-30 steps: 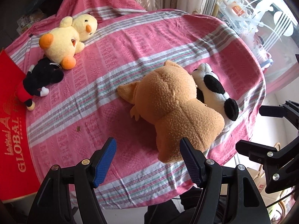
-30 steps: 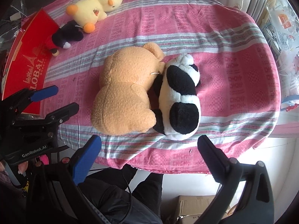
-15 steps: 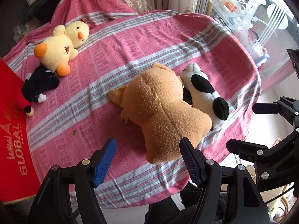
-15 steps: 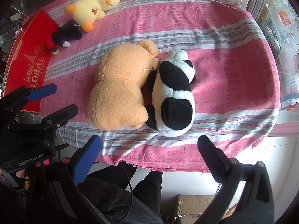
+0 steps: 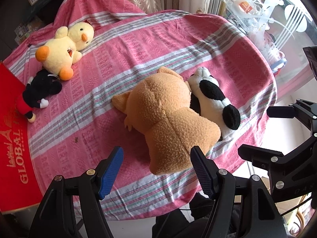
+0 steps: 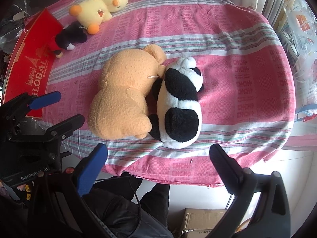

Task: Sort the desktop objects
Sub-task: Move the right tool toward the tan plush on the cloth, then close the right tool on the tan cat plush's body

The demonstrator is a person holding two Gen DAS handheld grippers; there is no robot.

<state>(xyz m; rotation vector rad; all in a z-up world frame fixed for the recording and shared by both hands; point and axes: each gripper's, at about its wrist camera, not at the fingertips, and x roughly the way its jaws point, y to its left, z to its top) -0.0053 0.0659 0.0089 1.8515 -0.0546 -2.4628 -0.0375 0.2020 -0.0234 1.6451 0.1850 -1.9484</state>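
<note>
A large tan plush bear [image 5: 168, 119] [image 6: 126, 93] lies face down near the table's front edge, with a black-and-white panda plush [image 5: 214, 101] [image 6: 178, 103] pressed against its right side. A yellow duck plush [image 5: 65, 49] [image 6: 99, 10] and a black mouse plush in red shorts [image 5: 39, 93] [image 6: 69, 37] lie at the far left. My left gripper [image 5: 156, 170] is open and empty, just short of the bear's rear. My right gripper [image 6: 158, 162] is open and empty, in front of the panda, over the table edge.
A pink striped cloth [image 5: 138, 45] covers the round table. A red box lid printed GLOBAL [image 5: 11, 138] [image 6: 33, 59] lies at the left edge. Plastic clutter [image 5: 257, 10] stands behind on the right. A cardboard box [image 6: 202, 222] sits on the floor.
Both grippers have drawn back a little from the table and stayed open. The plush toys have not moved.
</note>
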